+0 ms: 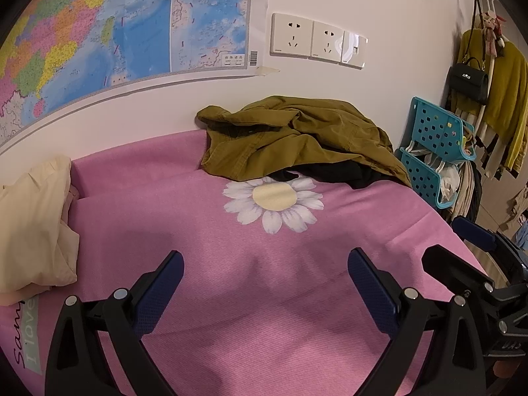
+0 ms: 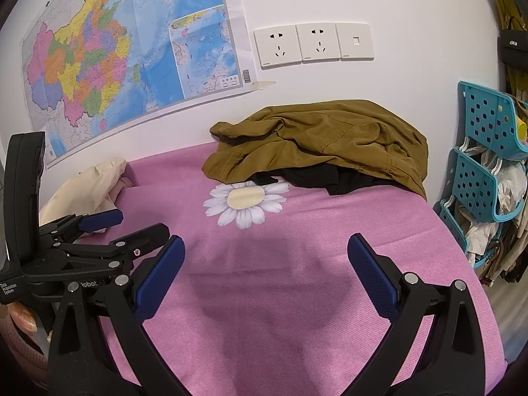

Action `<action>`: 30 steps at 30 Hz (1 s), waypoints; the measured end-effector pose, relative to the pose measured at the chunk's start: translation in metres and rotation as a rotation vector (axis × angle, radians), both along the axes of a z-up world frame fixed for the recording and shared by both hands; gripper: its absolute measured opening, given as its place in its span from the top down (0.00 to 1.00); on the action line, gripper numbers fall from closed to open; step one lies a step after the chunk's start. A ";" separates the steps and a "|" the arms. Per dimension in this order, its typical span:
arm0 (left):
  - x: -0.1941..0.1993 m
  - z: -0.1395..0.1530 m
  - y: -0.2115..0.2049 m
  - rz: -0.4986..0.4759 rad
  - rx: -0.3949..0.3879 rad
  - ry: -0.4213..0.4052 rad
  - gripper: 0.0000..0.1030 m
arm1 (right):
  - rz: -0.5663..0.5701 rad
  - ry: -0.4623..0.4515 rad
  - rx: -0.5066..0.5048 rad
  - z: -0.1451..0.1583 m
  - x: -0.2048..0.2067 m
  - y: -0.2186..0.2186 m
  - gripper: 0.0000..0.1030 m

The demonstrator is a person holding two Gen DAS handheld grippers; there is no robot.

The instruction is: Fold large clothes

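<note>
An olive jacket (image 1: 297, 138) lies crumpled at the bed's (image 1: 264, 297) far edge against the wall, over something black (image 1: 333, 171) (perhaps another garment). Both tongs, left (image 1: 265, 274) and right (image 2: 265, 260), hover released above the pink cover.

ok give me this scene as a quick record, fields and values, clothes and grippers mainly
surface: pink bed cover with daisy print
main garment: olive jacket, crumpled by the wall, unfolded
under it: black garment, partly covered
far left: cream cloth
left gripper: open, empty, above the cover
right gripper: open, empty
beside bed: teal rack
</note>
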State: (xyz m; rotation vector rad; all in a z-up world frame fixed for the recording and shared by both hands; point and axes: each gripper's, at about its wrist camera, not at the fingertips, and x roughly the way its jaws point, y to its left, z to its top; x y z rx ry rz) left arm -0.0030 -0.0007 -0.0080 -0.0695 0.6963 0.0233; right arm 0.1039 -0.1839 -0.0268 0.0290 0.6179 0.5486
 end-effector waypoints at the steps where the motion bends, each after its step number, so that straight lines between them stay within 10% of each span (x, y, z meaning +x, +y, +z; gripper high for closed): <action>1: 0.000 0.000 0.000 0.001 0.001 0.002 0.07 | -0.002 -0.002 0.001 0.000 0.000 0.000 0.06; 30: 0.019 0.000 0.007 0.019 -0.021 0.033 0.07 | 0.017 -0.006 -0.032 0.003 0.014 0.007 0.06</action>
